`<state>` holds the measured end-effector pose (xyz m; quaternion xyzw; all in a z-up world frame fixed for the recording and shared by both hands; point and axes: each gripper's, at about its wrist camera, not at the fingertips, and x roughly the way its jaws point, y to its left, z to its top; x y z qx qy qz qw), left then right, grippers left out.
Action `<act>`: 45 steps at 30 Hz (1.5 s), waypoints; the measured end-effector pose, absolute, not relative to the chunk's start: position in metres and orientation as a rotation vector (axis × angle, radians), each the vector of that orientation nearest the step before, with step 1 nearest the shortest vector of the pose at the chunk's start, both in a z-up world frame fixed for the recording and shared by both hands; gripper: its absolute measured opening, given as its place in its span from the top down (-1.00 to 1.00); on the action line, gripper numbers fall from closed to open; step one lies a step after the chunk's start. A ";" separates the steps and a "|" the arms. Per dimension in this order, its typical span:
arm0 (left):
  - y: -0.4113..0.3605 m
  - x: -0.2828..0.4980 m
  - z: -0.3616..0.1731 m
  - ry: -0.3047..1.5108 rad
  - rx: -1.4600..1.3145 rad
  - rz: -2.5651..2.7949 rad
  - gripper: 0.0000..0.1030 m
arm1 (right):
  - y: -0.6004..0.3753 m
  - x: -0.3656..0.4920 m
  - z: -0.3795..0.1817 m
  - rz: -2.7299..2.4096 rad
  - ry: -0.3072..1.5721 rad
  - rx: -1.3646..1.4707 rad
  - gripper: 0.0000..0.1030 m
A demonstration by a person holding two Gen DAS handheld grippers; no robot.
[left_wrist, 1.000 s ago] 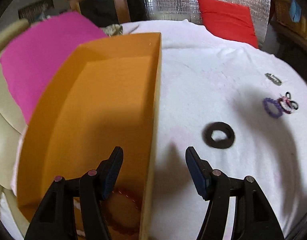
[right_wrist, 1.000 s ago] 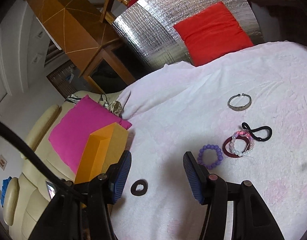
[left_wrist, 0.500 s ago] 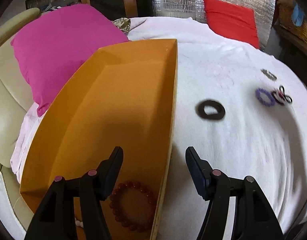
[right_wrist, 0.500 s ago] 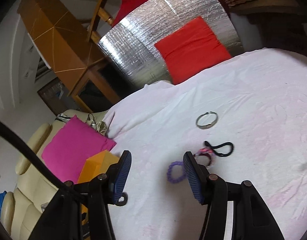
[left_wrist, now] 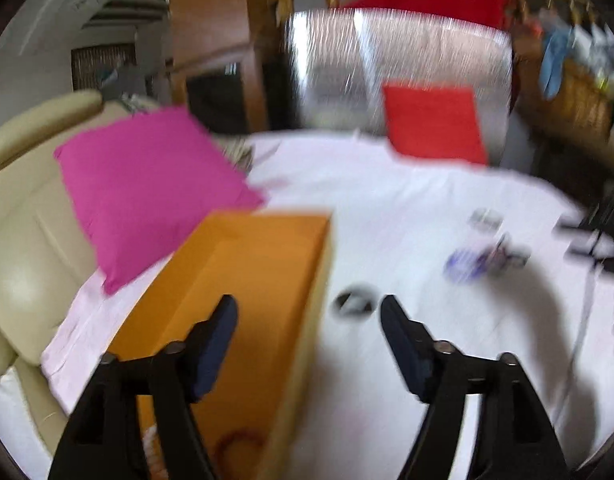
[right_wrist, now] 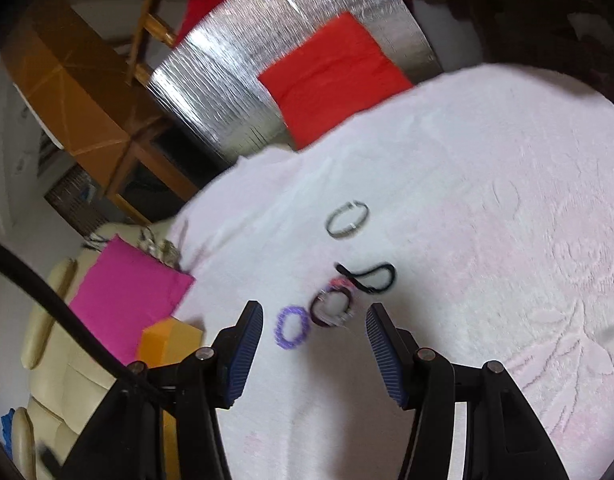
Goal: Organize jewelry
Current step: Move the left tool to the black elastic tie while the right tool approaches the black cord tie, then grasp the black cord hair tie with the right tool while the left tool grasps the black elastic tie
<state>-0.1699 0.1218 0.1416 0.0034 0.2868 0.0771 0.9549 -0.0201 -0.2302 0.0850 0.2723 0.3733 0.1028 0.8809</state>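
A: Left tongs (left_wrist: 309, 334) just opened wider, nothing between the pads. They sit over the right wall of the orange box (left_wrist: 243, 280). Left view is blurred.

B: Box contents?

A: A red-brown bead bracelet (left_wrist: 237, 446) at the near end, something pale beside it, too smeared to name. Just past the left tongs, right of the box, a black ring (left_wrist: 354, 303) lies on the white bed cover (right_wrist: 487, 240).

B: Right tongs?

A: Right tongs (right_wrist: 314, 334) about half open, empty, pointing down at the cluster. Purple bead bracelet (right_wrist: 292, 327) sits near the left pad. The dark red bangle (right_wrist: 331, 307) is just beyond, with a pale bead loop over it. Pads touch neither.

B: Farther out?

A: Black hair tie (right_wrist: 367, 276) touching or overlapping that bangle pile, can't tell which. Silver cuff (right_wrist: 347, 220) farther still, apart from the rest. Pink cushion (right_wrist: 127, 300) far left, red cushion (right_wrist: 331, 80) at the back.

B: Next pick, my guess: purple bracelet. It lies alone, so a clean grab.

A: Agreed. Centre the tongs on it, one pad inside the loop and one outside, pinch one side of the ring. Come down steep so the pads don't snag the cover. Stay left of the bangle pile or you'll drag the tangle along.

B: Left hand takes the black ring, it's nearest the box.

A: Yes. Soft, flat thing, so press into the cover a little before closing.
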 end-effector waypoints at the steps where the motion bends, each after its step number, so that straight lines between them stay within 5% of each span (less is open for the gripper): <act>1: 0.117 -0.161 0.145 0.565 -0.025 0.119 -0.67 | -0.230 -0.017 0.083 0.215 0.789 0.561 -0.13; 11: 0.091 -0.085 0.057 0.937 -0.155 -0.007 -0.68 | -0.252 0.023 0.053 0.186 0.840 0.576 -0.07; 20: 0.097 -0.061 0.052 0.908 -0.063 0.054 -0.68 | -0.255 0.066 0.023 0.132 0.889 0.592 0.25; 27: 0.109 -0.065 0.056 0.892 -0.025 0.032 -0.68 | -0.237 0.081 0.012 0.078 0.918 0.466 0.85; 45: 0.080 -0.063 0.050 0.886 -0.014 -0.080 -0.68 | -0.261 0.044 0.034 0.071 0.894 0.457 0.88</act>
